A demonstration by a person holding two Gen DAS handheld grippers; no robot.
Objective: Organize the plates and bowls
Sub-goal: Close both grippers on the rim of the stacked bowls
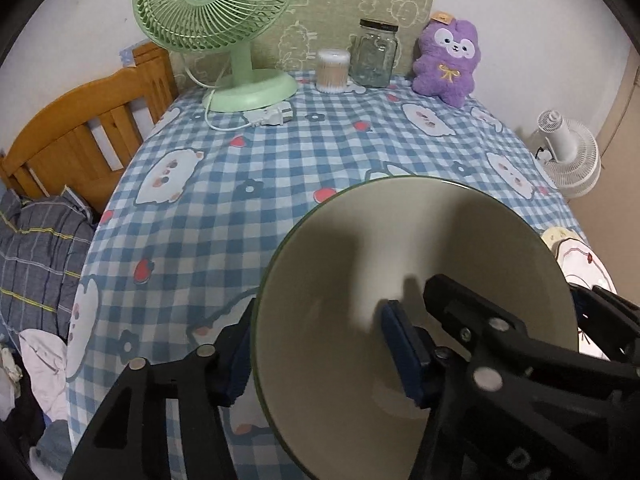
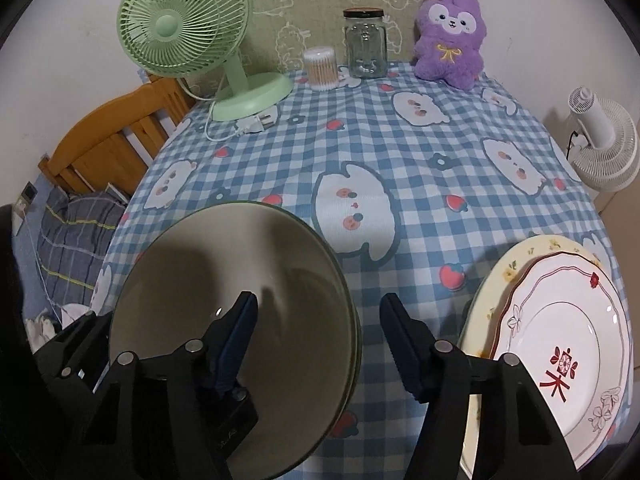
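A grey-green bowl (image 1: 360, 248) rests on the checked tablecloth (image 1: 240, 152); on its right side the bowl (image 2: 240, 248) shows doubled rims, as if nested in another. My left gripper (image 1: 316, 320) straddles its left rim, one blue pad outside and one inside, clear of the wall. My right gripper (image 2: 320, 300) straddles the right rim the same way, left pad inside, right pad off the rim. Both stand open. A white plate (image 2: 560, 320) with a red character lies on a cream floral plate (image 2: 500, 264) at the right.
At the back of the table stand a green fan (image 2: 188, 28) with its cord and plug, a cotton-swab tub (image 2: 320, 66), a glass jar (image 2: 365, 44) and a purple plush toy (image 2: 450, 36). A wooden bed frame (image 1: 80, 128) is left, a white fan (image 2: 604, 144) right.
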